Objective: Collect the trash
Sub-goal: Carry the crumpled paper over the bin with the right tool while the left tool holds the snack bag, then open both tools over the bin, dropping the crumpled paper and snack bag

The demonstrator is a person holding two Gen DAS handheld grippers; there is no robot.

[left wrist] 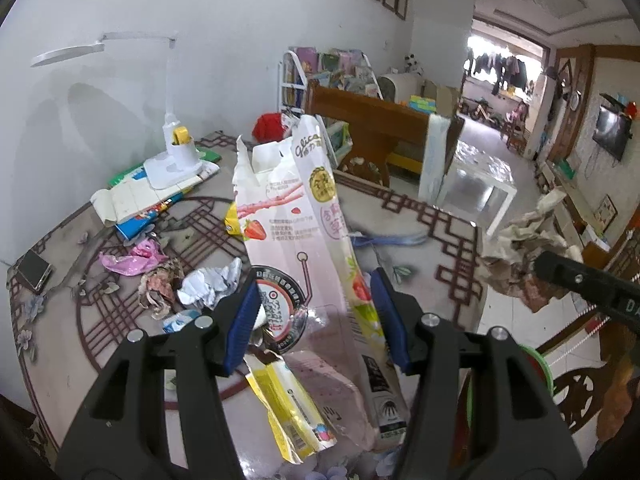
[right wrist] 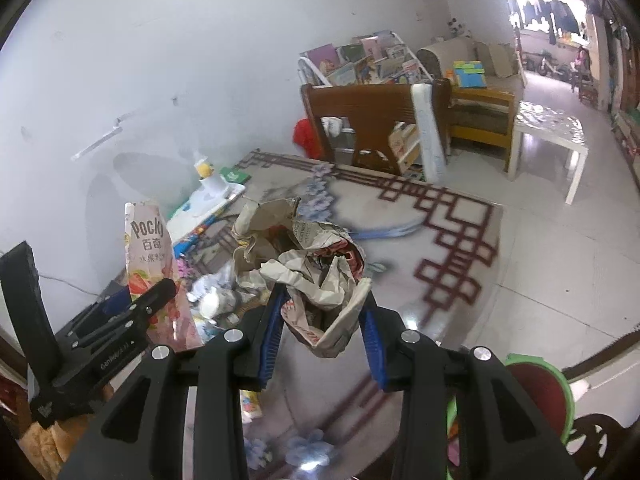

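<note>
My left gripper (left wrist: 316,312) is shut on a torn pink strawberry Pocky box (left wrist: 296,216), held upright above the patterned table (left wrist: 420,224); the same box (right wrist: 150,256) shows at the left of the right wrist view. My right gripper (right wrist: 322,322) is shut on a crumpled wad of brown and printed paper (right wrist: 308,256), which also appears at the right of the left wrist view (left wrist: 524,248). Loose trash lies on the table: a pink wrapper (left wrist: 134,258), a white crumpled wrapper (left wrist: 212,282) and a yellow packet (left wrist: 288,404).
A white desk lamp (left wrist: 174,152) stands on flattened cartons (left wrist: 136,200) at the table's far left. A phone (left wrist: 34,270) lies near the left edge. A green-rimmed bin (right wrist: 540,384) sits at the lower right. Beyond stand a wooden bench (left wrist: 360,120) and a white side table (left wrist: 480,184).
</note>
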